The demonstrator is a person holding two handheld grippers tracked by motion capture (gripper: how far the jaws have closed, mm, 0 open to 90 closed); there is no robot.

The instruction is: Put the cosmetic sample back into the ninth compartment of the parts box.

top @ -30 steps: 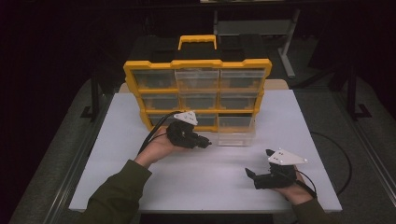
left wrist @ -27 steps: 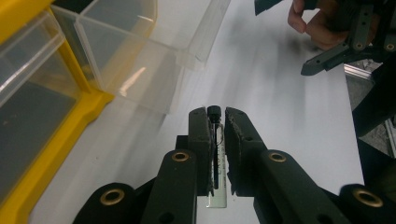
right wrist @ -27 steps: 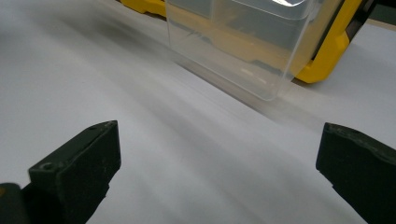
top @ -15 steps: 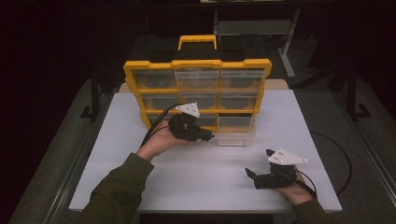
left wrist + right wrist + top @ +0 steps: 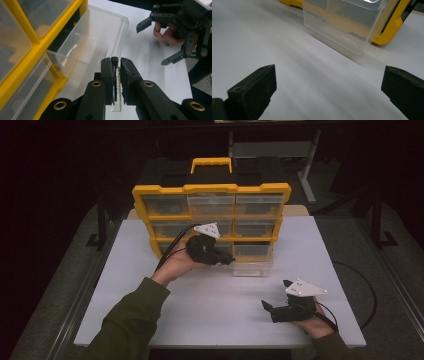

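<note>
Left gripper [image 5: 227, 260] rose | vial [image 5: 116, 98] clamped between jaws | over drawer [image 5: 100, 37]

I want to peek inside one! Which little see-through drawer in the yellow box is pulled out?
The clear plastic drawer at the bottom right of the yellow plastic organiser box: it sticks out onto the white table; the others sit pushed in.

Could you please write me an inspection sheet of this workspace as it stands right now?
Surface: white table, mostly bare.
Job's things: yellow drawer organizer upright at the back; clear drawer pulled out at the bottom; small clear vial with a black cap.
Clutter: nothing seen.
Grippers: left gripper shut on the vial by the drawer; right gripper open, low over the table.
Cables: black cable trails from the left gripper; another loops off the right edge.
Surroundings: dark, metal frames behind.
</note>
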